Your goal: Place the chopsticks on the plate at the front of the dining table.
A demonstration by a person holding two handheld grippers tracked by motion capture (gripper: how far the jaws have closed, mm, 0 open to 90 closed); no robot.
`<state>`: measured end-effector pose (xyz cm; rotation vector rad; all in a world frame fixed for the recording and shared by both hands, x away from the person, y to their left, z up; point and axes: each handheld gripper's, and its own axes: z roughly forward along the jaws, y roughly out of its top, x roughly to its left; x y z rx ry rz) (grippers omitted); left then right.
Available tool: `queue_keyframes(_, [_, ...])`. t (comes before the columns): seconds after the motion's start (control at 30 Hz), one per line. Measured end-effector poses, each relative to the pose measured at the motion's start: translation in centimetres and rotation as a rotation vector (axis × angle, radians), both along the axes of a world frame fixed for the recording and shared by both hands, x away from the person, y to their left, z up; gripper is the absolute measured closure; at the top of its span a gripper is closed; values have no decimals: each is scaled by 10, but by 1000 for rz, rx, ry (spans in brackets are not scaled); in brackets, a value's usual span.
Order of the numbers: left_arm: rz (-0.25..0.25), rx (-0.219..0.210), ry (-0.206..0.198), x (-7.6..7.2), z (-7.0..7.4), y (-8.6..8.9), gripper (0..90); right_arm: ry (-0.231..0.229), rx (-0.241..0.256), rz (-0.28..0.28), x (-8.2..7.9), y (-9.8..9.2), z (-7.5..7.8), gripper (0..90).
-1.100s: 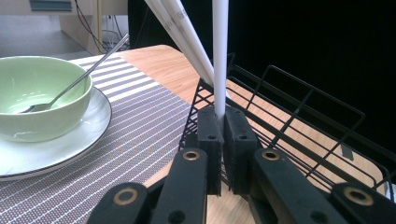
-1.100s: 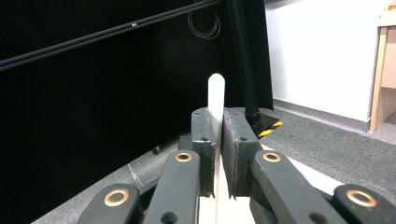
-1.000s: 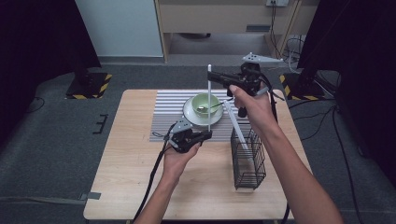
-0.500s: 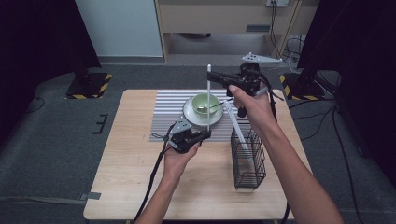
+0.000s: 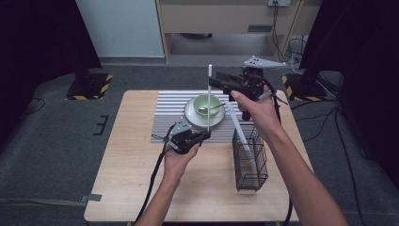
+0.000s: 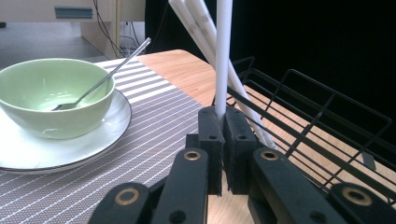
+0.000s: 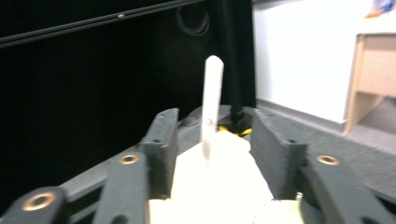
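My left gripper (image 6: 223,122) pinches a white stick (image 6: 223,51) upright, near the bowl (image 5: 207,104). My right gripper (image 7: 212,135), spread, brackets its top, left of the basket (image 5: 249,160).

Pale green bowl (image 5: 207,104) on a white plate (image 5: 194,117), a metal spoon (image 6: 100,77) resting inside it. Plate stands on a grey striped mat (image 5: 165,114). Wooden tabletop (image 5: 131,188). Yellow-and-black striped floor bases (image 5: 89,87) to either side beyond. Wooden cabinet (image 5: 226,16) at back.

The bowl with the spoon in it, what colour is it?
The bowl is pale green, clearest in the left gripper view.
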<state>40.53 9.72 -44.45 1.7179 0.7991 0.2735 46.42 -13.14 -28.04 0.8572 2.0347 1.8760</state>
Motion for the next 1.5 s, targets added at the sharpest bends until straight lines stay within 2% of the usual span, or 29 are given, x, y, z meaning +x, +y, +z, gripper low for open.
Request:
queue_keyframes(0.1, [13,-7,0,1,-1,3,868,0,-11,-33,-2,-8,-9,402])
queue_keyframes(0.3, [38,2,1,2,-2,9,868,6,-45,-93,1,-27,-22,301])
queue_keyframes(0.5, [68,10,-2,4,-2,20,868,6,-105,-194,4,-50,-32,205])
queue_keyframes(0.6, [81,9,-6,3,-1,24,868,19,-131,-250,8,-67,-42,172])
queue_keyframes(0.8, [102,10,-9,5,0,30,868,65,-133,-337,15,-102,-63,135])
queue_keyframes(0.93, [114,22,-9,6,0,33,868,86,-144,-372,15,-123,-77,103])
queue_keyframes(1.0, [120,26,-9,7,0,35,868,97,-145,-390,15,-135,-86,98])
queue_keyframes(1.03, [125,28,-10,7,0,36,868,108,-150,-415,15,-146,-95,97])
queue_keyframes(1.1, [134,29,-7,9,0,37,868,114,-155,-423,14,-150,-99,96])
queue_keyframes(1.33, [152,41,1,12,-1,36,868,157,-190,-488,10,-182,-133,97])
queue_keyframes(1.5, [167,50,-1,13,-1,33,868,188,-196,-524,8,-193,-152,101])
